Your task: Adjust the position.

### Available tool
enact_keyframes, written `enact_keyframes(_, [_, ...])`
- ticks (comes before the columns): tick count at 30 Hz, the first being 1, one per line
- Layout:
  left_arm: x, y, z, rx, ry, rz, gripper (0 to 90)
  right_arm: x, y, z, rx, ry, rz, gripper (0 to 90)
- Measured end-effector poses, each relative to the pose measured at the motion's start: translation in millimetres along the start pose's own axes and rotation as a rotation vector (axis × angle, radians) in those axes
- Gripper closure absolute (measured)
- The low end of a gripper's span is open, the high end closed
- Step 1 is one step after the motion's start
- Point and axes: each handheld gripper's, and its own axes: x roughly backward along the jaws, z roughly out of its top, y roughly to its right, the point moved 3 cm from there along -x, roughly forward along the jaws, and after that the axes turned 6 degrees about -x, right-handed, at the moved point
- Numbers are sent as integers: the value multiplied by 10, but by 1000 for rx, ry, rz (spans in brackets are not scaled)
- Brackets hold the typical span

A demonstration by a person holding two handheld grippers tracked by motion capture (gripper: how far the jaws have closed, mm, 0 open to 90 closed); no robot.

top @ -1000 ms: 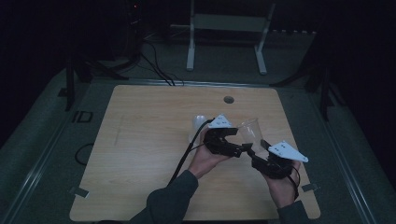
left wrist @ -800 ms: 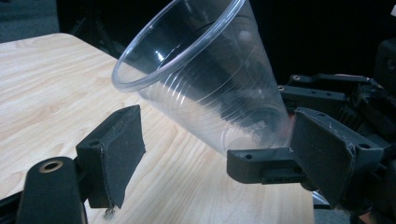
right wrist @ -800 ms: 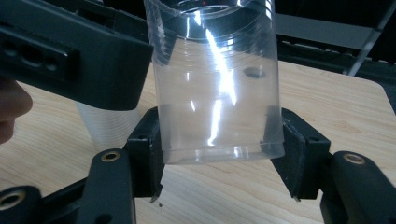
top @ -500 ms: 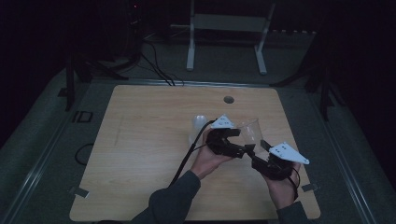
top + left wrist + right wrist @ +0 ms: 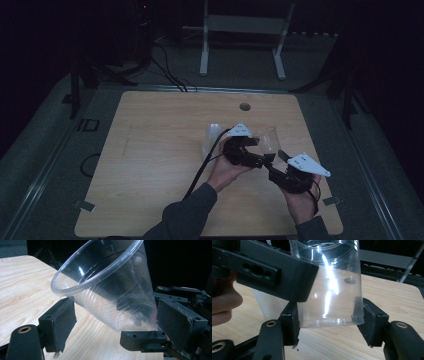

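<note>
A clear plastic cup (image 5: 268, 141) hangs just above the wooden table (image 5: 150, 150), right of centre. My right gripper (image 5: 329, 322) is shut on it, one pad against each side of its base, and the cup stands upright in the right gripper view. In the left gripper view the cup (image 5: 107, 290) leans with its rim toward the camera. My left gripper (image 5: 115, 315) is open, a jaw on either side of the cup and close to its walls. From the high view the left gripper (image 5: 259, 159) meets the right gripper (image 5: 274, 161) under the cup.
A white translucent cup (image 5: 212, 136) stands upside down on the table just left of the grippers, behind the left hand (image 5: 222, 302). A round hole (image 5: 244, 106) sits near the table's far edge. A metal stand (image 5: 245, 30) rises beyond the table.
The left gripper has edged slightly to the right, closer around the cup. The right gripper and the cup have stayed in place.
</note>
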Motion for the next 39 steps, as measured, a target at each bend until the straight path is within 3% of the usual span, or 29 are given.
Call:
enact_keyframes(15, [-48, -28, 33, 66, 48, 7, 156, -28, -15, -34, 2, -16, 10, 415])
enact_keyframes(23, [-22, -38, 47, 95, 94, 1, 219, -36, -12, -41, 8, -21, 16, 415])
enact_keyframes(39, [16, 5, 54, 51, 113, 10, 310, -54, 4, -31, 47, -65, 41, 350])
